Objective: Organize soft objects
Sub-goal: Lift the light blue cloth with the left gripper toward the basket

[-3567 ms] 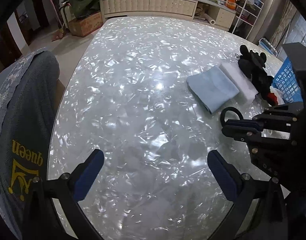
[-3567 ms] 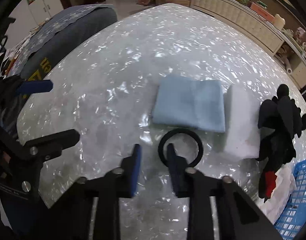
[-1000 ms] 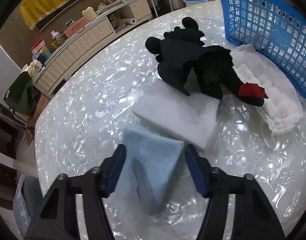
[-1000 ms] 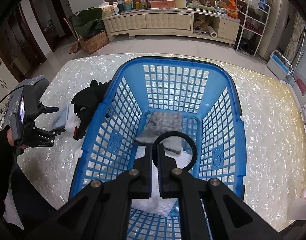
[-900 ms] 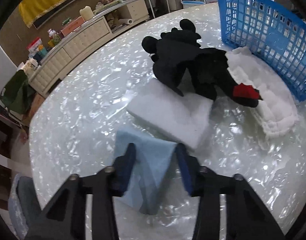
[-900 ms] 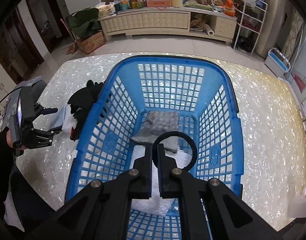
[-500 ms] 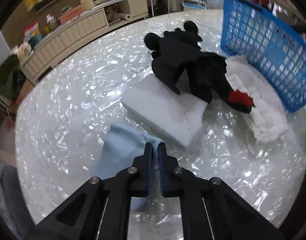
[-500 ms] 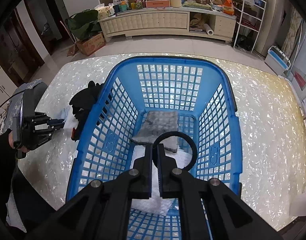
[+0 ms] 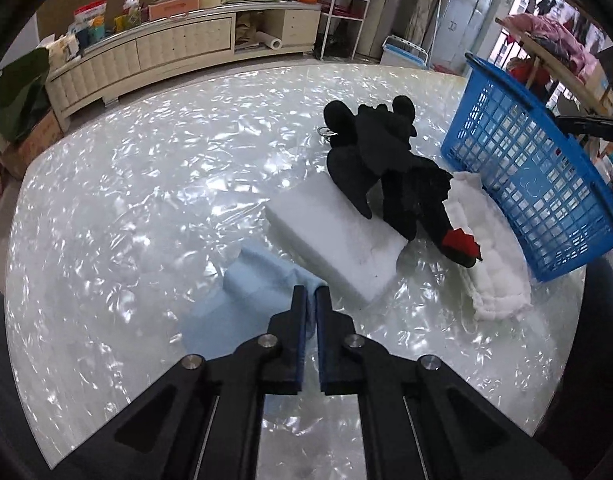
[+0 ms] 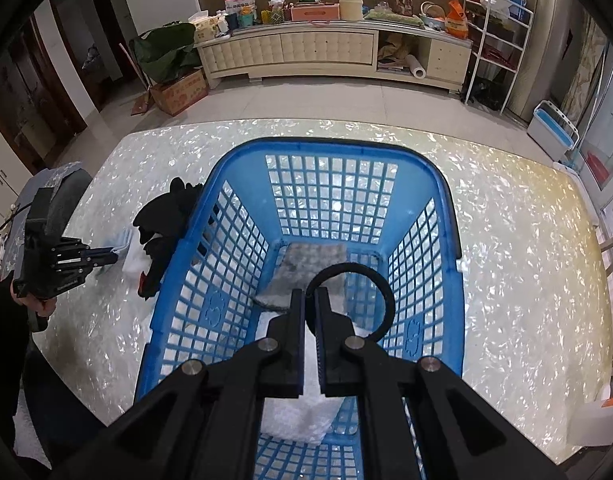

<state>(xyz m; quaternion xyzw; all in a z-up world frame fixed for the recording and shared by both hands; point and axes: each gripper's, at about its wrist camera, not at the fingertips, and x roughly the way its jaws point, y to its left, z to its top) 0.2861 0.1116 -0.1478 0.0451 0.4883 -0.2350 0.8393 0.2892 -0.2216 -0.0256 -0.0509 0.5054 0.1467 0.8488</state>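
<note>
The left claw (image 9: 311,300) pinches the blue cloth (image 9: 250,284) on the table (image 9: 126,200). The right claw (image 10: 310,300) grips a black ring (image 10: 380,292) over the basket (image 10: 330,150).

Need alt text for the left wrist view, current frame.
The left gripper is shut on a corner of the light blue cloth on a pearly table. Beyond lie a white foam block, black plush toy and blue basket.
</note>
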